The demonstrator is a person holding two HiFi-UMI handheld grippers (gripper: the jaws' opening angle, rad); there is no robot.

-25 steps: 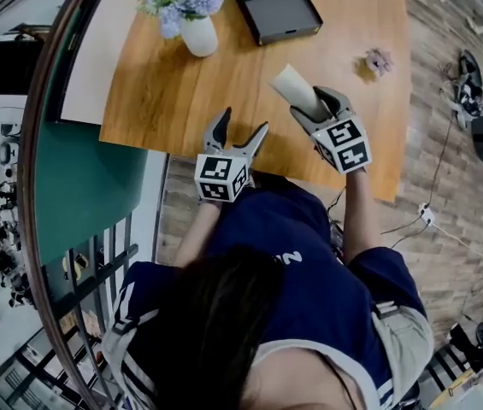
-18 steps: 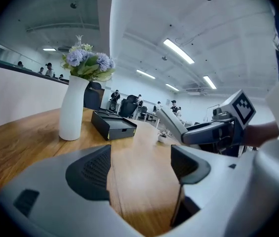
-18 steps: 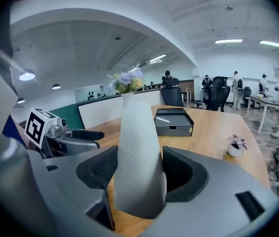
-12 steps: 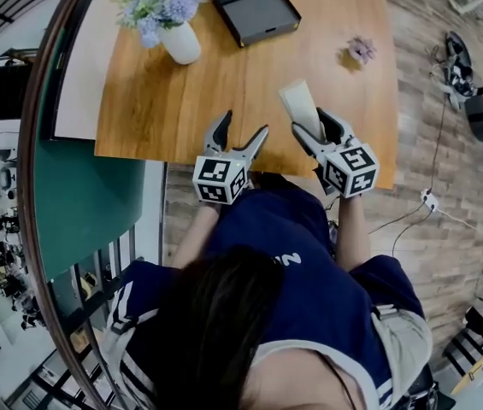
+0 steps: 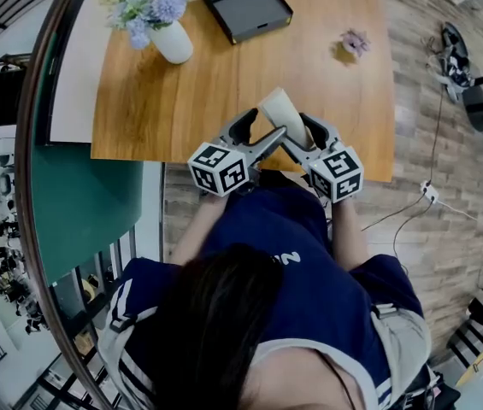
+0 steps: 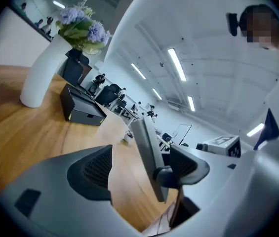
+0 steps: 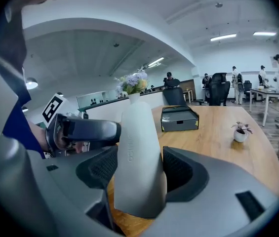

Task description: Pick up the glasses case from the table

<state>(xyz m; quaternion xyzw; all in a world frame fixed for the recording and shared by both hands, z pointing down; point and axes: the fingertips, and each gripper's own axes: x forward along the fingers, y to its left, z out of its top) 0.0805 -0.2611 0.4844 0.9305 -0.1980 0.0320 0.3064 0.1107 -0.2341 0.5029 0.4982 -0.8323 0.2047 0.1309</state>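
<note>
Above the bench's point(image 5: 181, 101) near edge, right gripper point(image 5: 297, 135) clenched the raised glasses case point(image 5: 277, 108); left gripper point(image 5: 262, 126) had moved in, jaws apart astride it; pickup judged done

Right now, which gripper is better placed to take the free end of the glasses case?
Left: the left gripper has its jaws open around the glasses case, while the right gripper is clamped on it.
</note>
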